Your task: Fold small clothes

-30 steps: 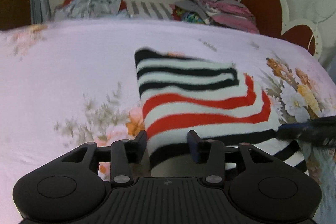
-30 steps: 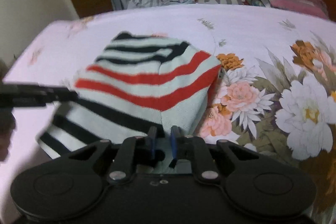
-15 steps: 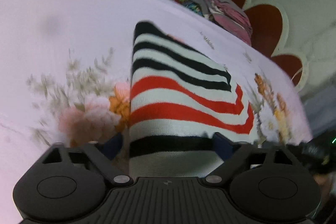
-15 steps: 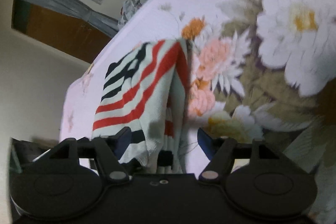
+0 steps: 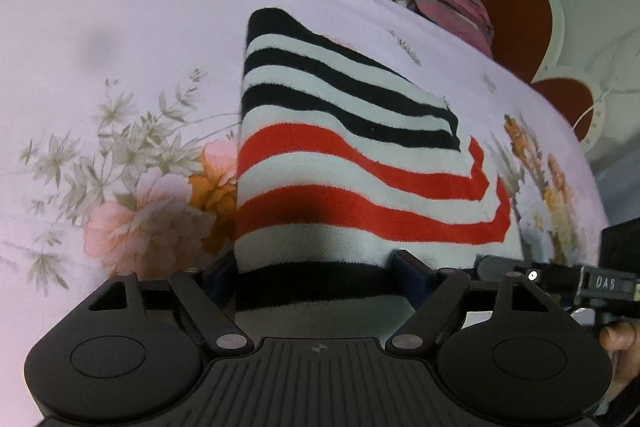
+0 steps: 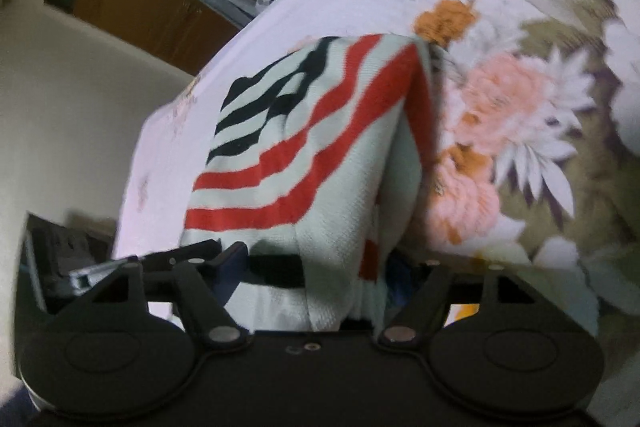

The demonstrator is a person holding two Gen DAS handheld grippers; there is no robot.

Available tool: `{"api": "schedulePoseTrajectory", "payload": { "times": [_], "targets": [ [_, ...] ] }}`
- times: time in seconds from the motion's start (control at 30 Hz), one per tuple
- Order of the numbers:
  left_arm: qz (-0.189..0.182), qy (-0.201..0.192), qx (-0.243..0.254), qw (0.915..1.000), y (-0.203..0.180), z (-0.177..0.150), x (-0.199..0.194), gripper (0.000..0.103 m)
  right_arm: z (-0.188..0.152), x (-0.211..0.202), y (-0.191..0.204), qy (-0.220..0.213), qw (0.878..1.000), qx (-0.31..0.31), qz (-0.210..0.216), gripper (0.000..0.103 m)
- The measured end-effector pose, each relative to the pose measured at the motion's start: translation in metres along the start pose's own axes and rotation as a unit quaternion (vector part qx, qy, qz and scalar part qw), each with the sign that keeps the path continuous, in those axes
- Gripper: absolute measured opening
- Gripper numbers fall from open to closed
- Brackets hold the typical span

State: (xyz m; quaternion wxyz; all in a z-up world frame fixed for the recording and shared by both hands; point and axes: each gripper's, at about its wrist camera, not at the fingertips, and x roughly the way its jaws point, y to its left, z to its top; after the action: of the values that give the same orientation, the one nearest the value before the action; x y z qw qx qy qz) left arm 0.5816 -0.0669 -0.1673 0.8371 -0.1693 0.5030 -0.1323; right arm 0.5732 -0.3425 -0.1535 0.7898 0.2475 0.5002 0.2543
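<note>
Fingers (image 5: 412,275) of the left gripper (image 5: 316,277) stand wide apart and are easing inward, with the near hem of the striped garment (image 5: 352,163) lying between them; the pads are just beside its edges, and I cannot tell whether they touch. The folded garment lies flat on the floral bed sheet (image 5: 128,39), its left edge straight, with bare sheet open to the left and beyond. At the right edge the right gripper (image 5: 560,279) shows.

From the right wrist, the right gripper (image 6: 316,267) is spread wide too, the garment's (image 6: 320,155) thick folded corner between its fingers (image 6: 228,263). Open sheet (image 6: 520,107) stretches rightward.
</note>
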Motion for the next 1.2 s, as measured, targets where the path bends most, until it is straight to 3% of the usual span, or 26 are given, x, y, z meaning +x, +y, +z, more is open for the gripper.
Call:
{"api": "schedulePoseTrajectory", "payload": {
  "times": [0.07,0.1,0.17,0.33,0.53,0.8,1.07,1.2],
  "targets": [
    [0.016,-0.005,0.016,0.9997,-0.007,0.0,0.001,0.079,-0.004,0.002,0.014,-0.005,0.998,-0.043,-0.045,0.05],
    [0.028,-0.01,0.033,0.999,-0.014,-0.001,0.0,0.077,-0.006,0.002,0.019,-0.006,0.997,-0.06,-0.055,0.047],
    [0.045,-0.022,0.062,0.9968,-0.029,-0.002,-0.003,0.062,-0.009,0.002,0.026,-0.01,0.995,-0.074,-0.067,0.041],
    [0.08,-0.042,0.136,0.9866,-0.056,-0.003,-0.013,0.053,-0.015,-0.001,0.056,-0.029,0.988,-0.108,-0.104,0.035],
    [0.073,-0.07,0.18,0.9785,-0.054,-0.002,-0.047,0.051,-0.027,-0.008,0.108,-0.049,0.976,-0.159,-0.143,0.034],
    [0.076,-0.098,0.182,0.9754,0.018,-0.005,-0.114,0.051,-0.047,0.014,0.181,-0.064,0.97,-0.184,-0.148,0.034],
    [0.098,-0.104,0.158,0.977,0.115,-0.006,-0.161,0.051,-0.045,0.02,0.174,-0.051,0.97,-0.2,-0.127,0.034],
    [0.085,-0.098,0.127,0.9833,0.164,-0.007,-0.162,0.052,-0.049,0.053,0.191,-0.041,0.972,-0.199,-0.121,0.034]
  ]
}}
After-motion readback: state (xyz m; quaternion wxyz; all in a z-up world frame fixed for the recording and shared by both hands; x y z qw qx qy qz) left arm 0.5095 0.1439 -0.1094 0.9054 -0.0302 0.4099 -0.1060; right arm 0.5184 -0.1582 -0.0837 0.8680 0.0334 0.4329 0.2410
